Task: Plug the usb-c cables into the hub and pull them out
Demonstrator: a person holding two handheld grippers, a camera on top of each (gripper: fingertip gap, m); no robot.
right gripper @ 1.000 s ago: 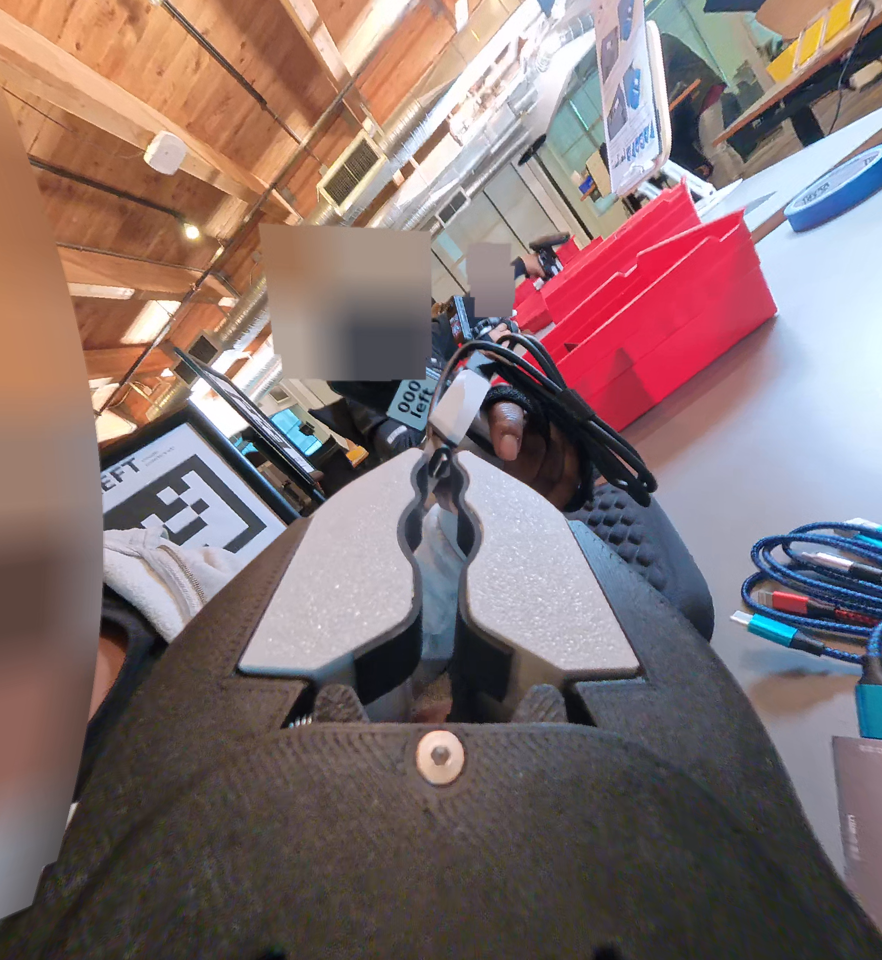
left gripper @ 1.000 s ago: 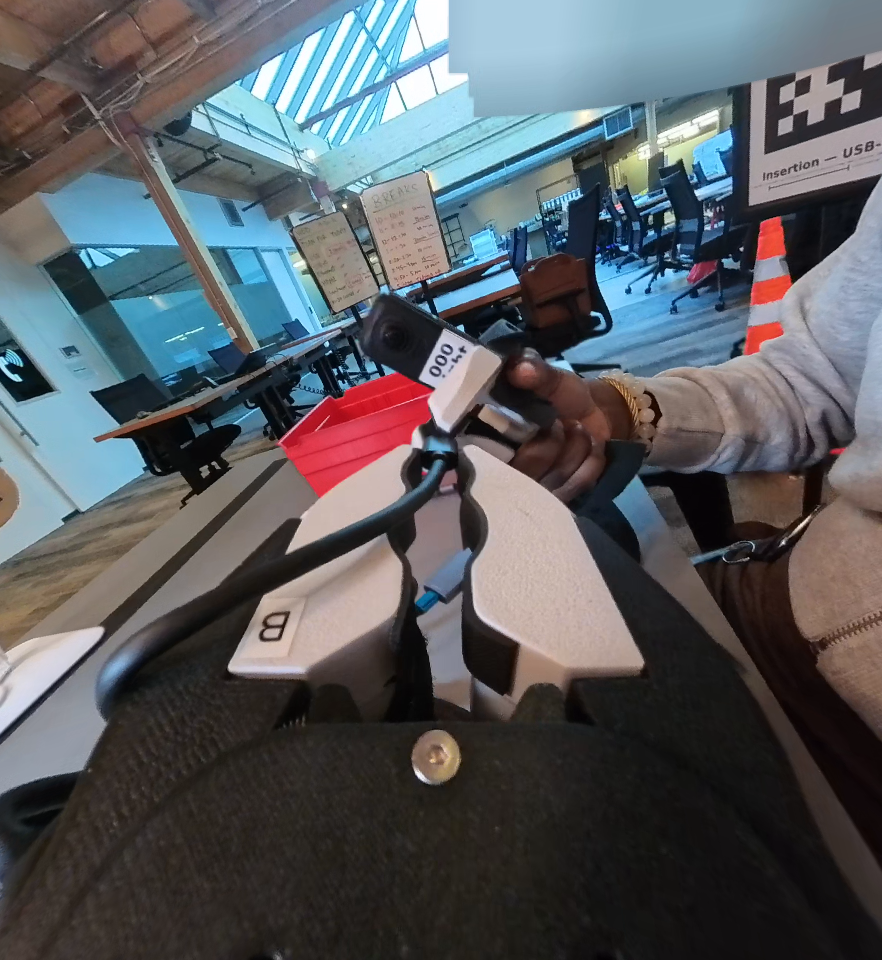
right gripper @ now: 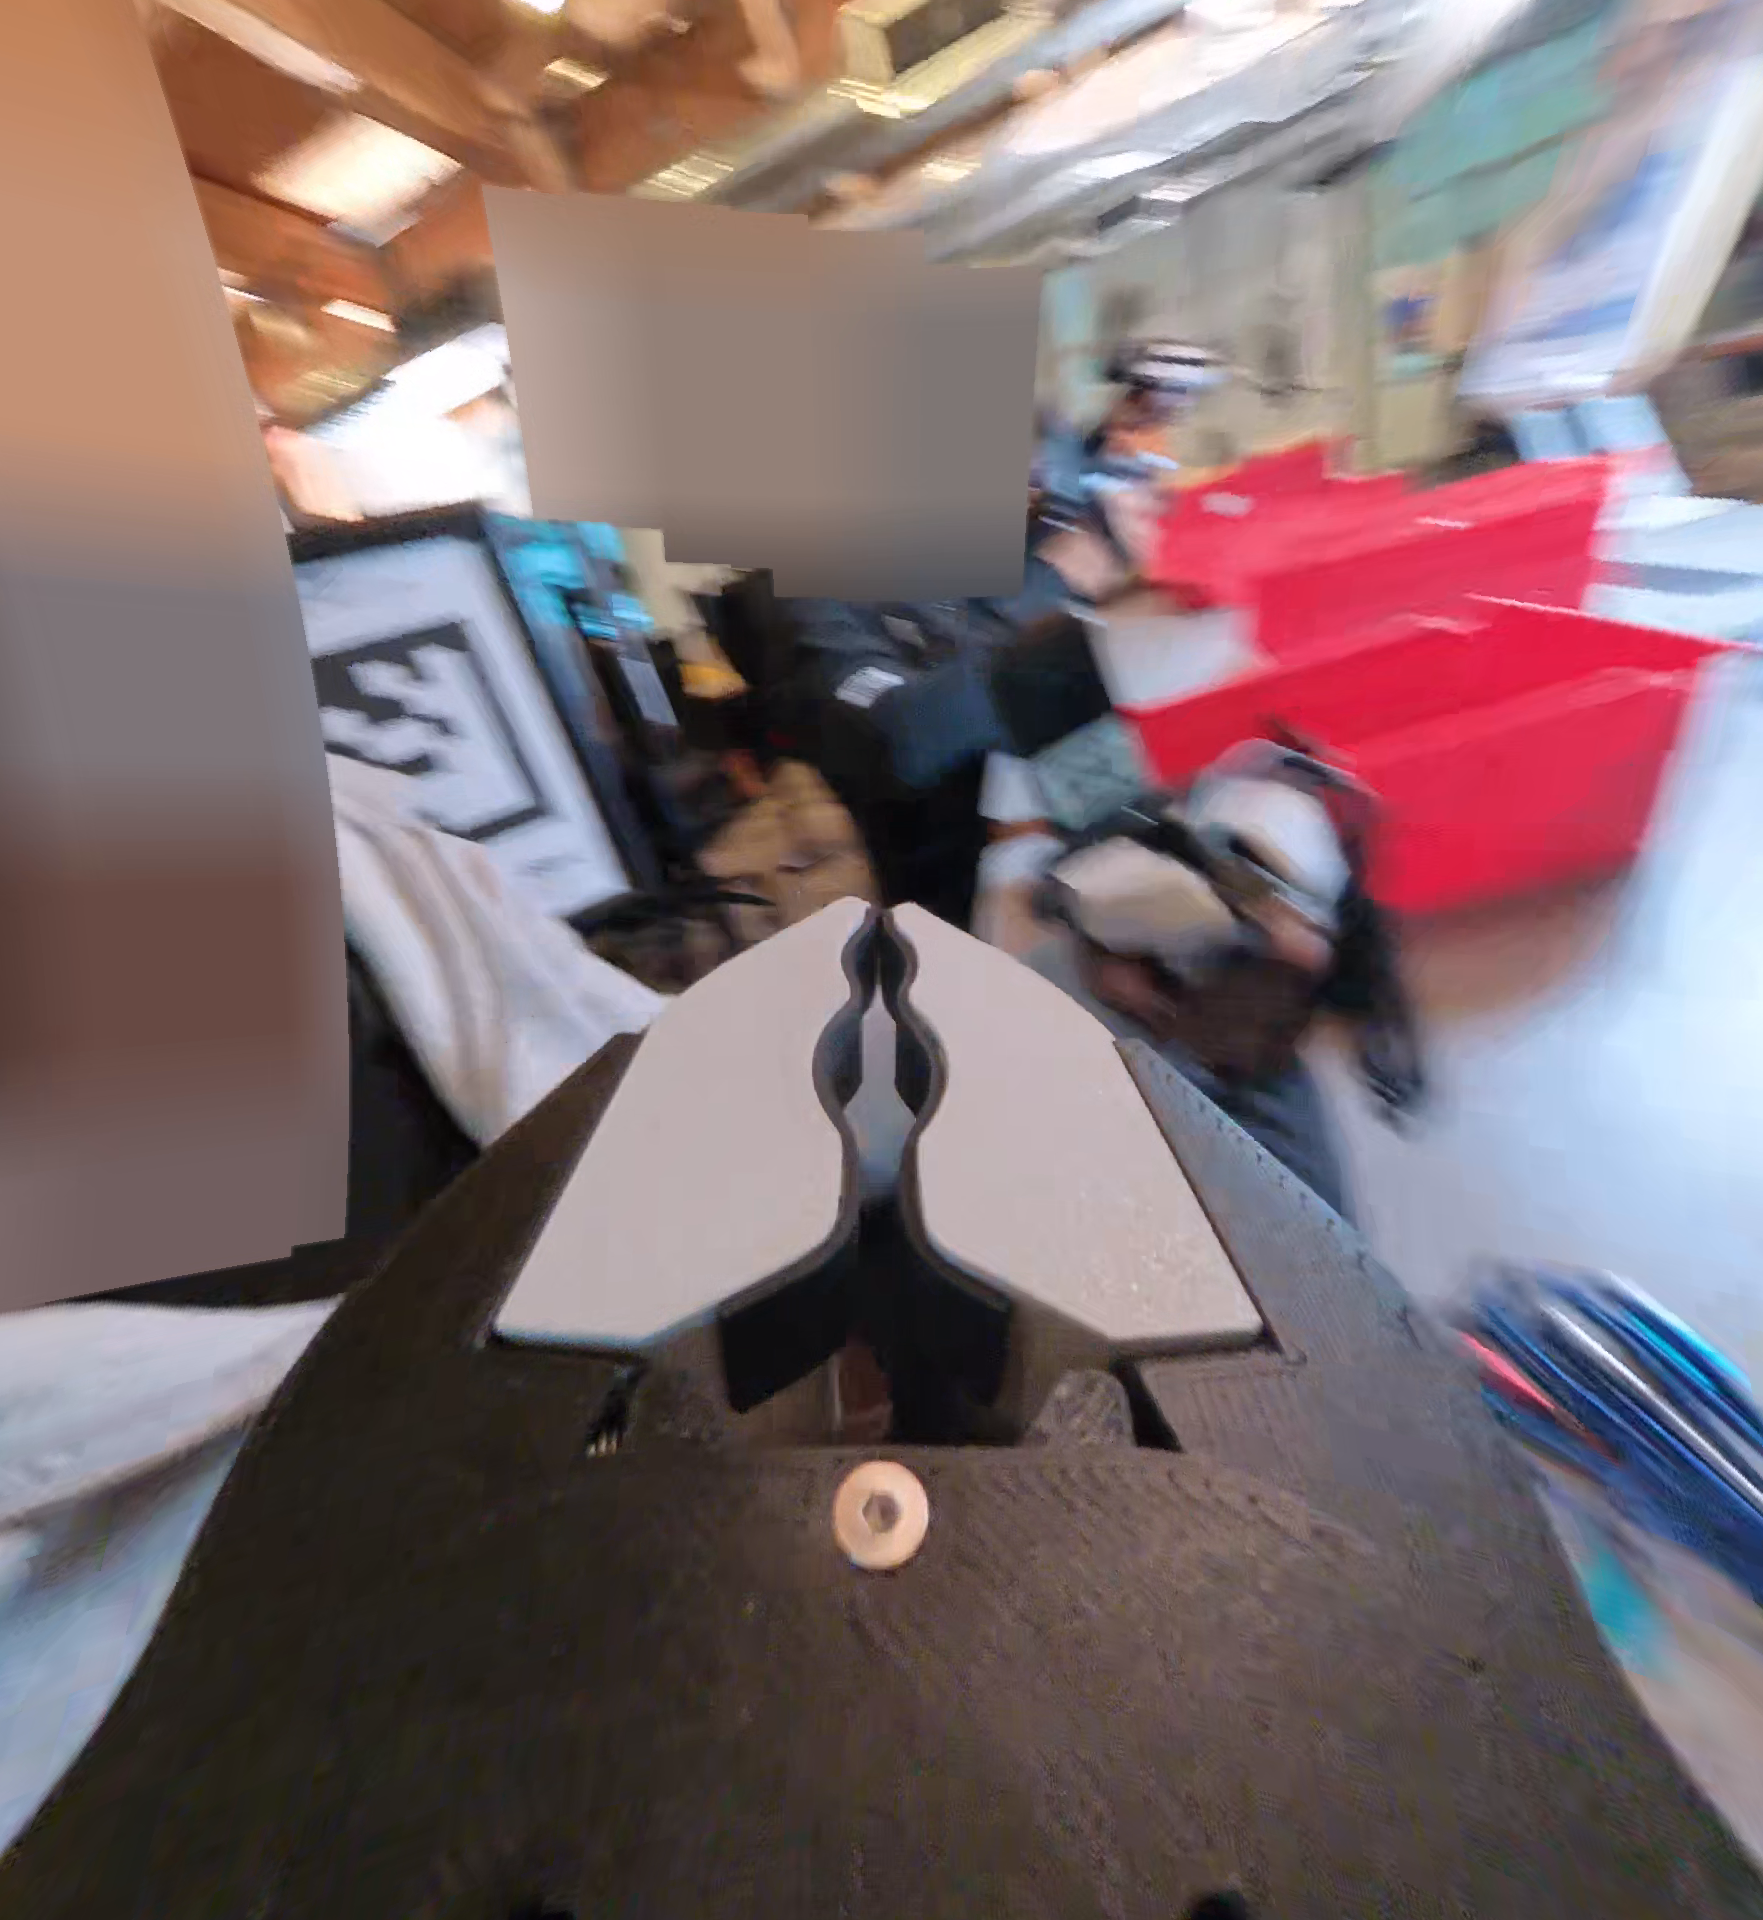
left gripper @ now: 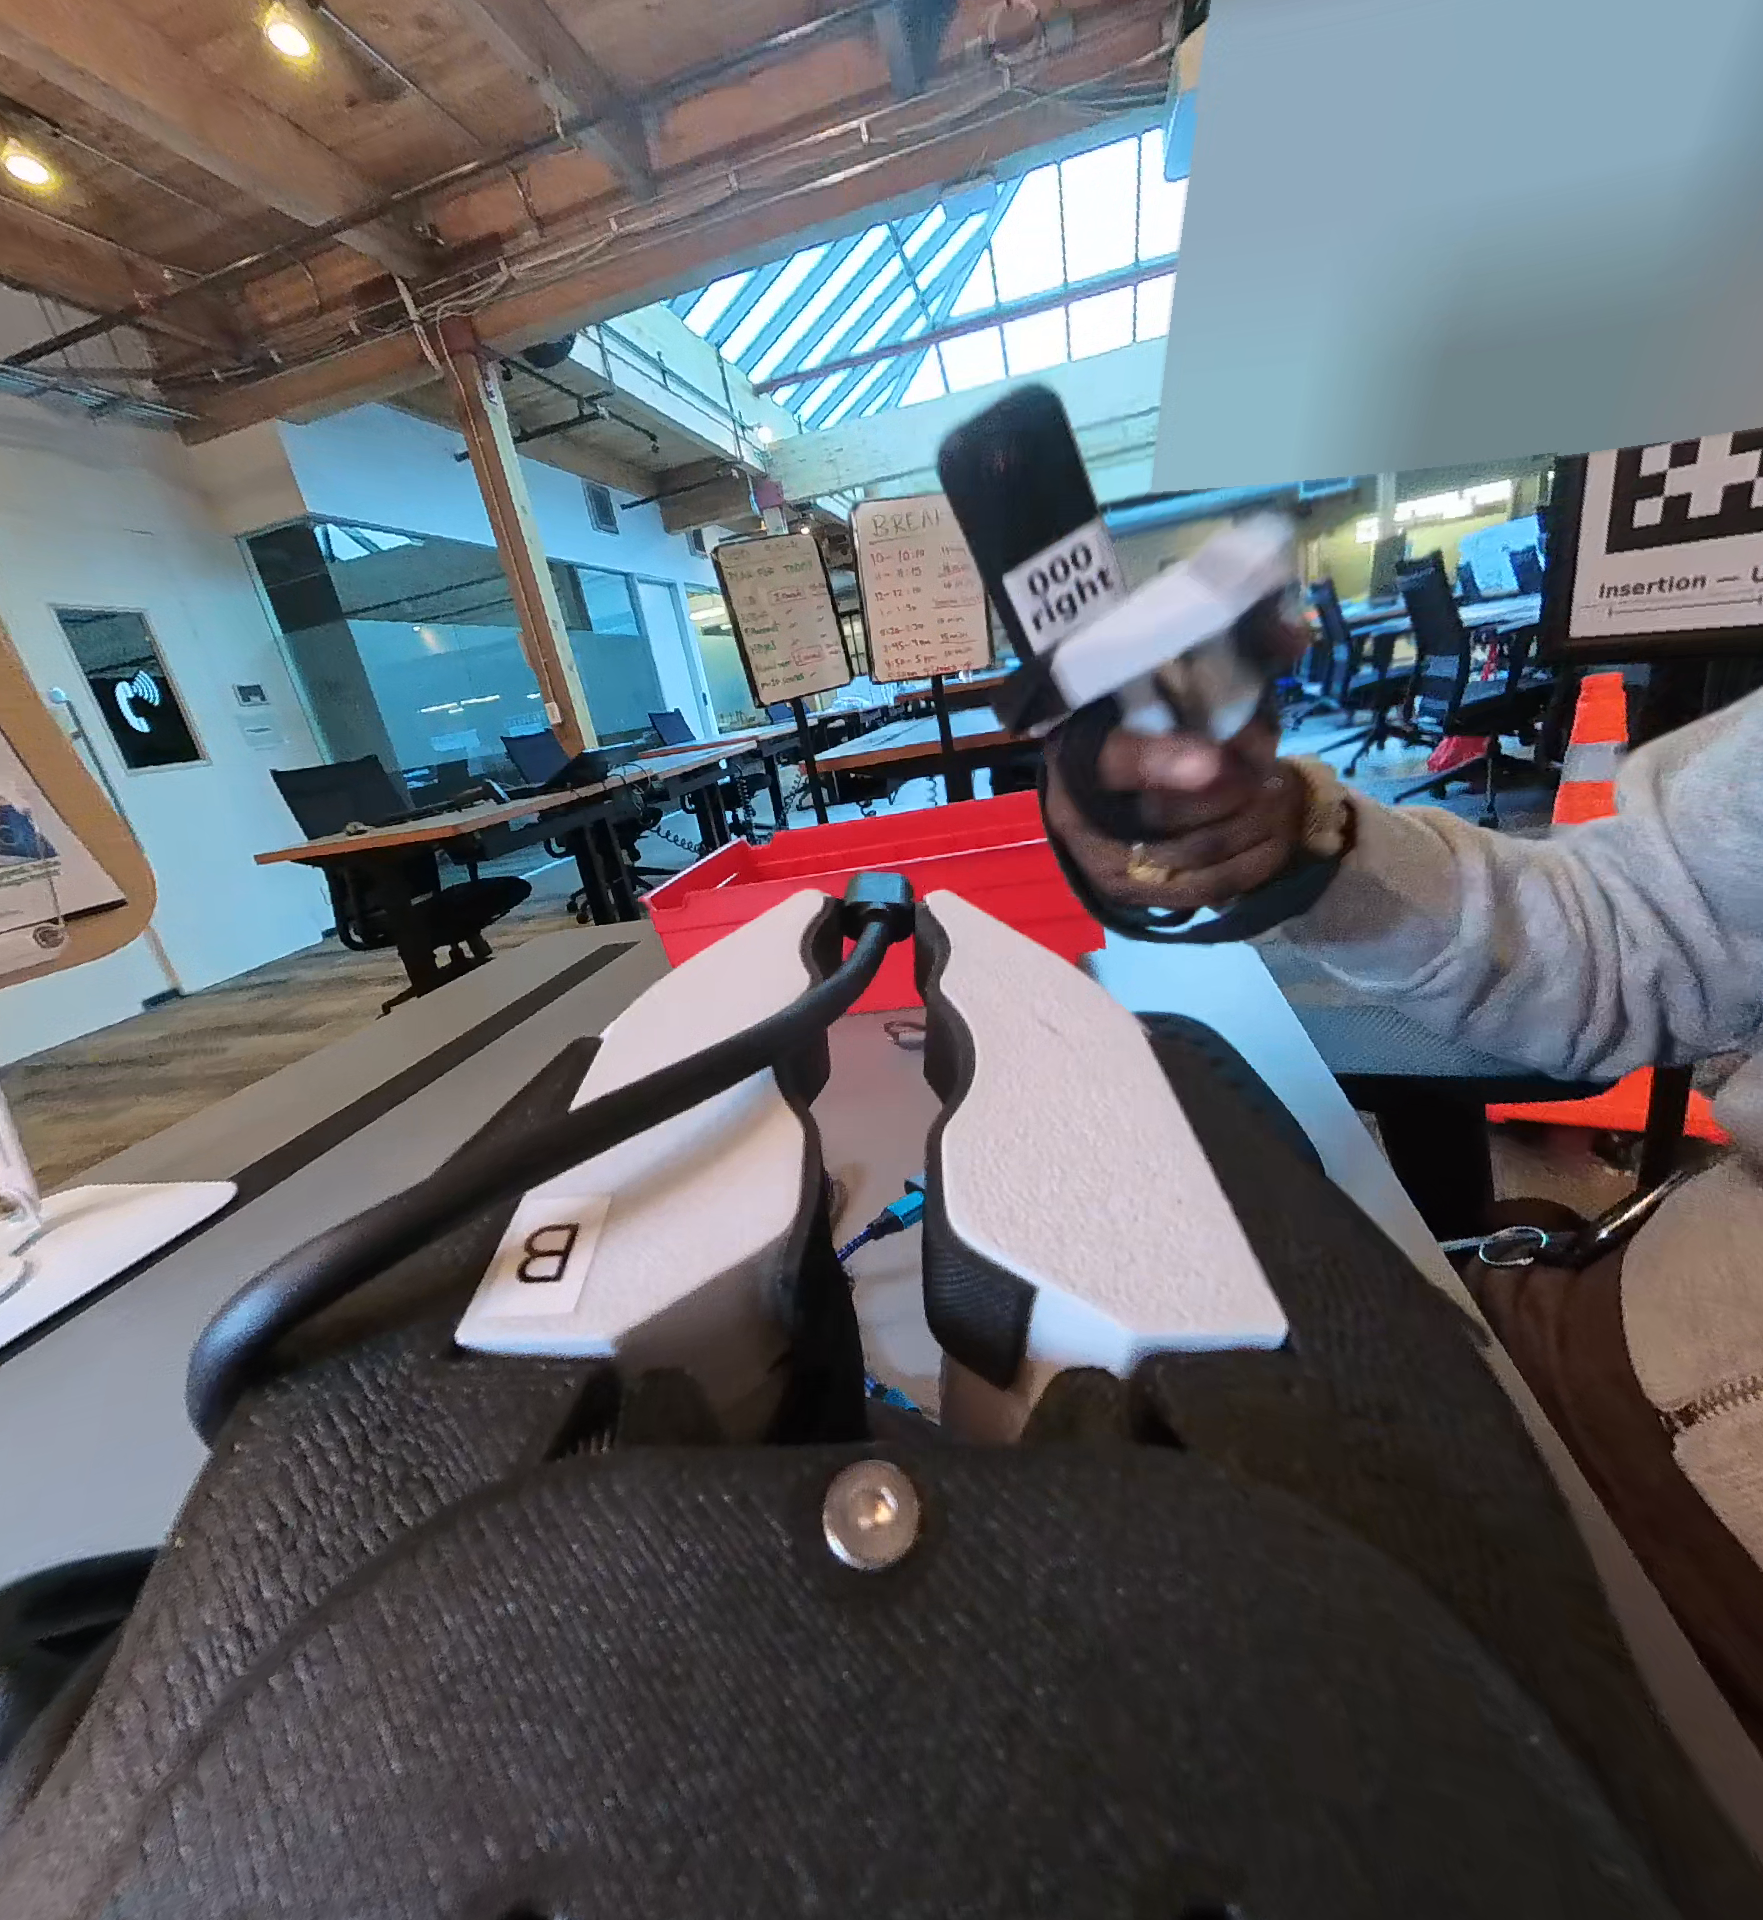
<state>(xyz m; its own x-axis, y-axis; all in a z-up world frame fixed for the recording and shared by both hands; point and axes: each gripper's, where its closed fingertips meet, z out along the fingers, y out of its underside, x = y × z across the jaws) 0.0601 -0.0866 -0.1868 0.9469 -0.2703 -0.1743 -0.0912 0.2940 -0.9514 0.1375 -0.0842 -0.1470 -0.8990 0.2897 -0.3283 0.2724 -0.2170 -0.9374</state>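
Black cable [left gripper: 861,914] end sits pinched at left gripper [left gripper: 882,914] tips; right gripper [right gripper: 879,920] closed w/ nothing inside, raised off the table.

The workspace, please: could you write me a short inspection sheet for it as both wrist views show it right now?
Surface: grey table, bare near the left gripper.
Job's things: black cable with its plug end pinched at the fingertips; hub not made out.
Clutter: red bins; a white stand base at the table's left edge.
Grippers: left gripper shut on the black cable; right gripper shut, nothing seen between its fingers, its view motion-blurred.
Cables: blue braided cables bundled on the table at right.
Surroundings: open office with desks and chairs, whiteboards, an orange cone, a wooden ceiling with a skylight.
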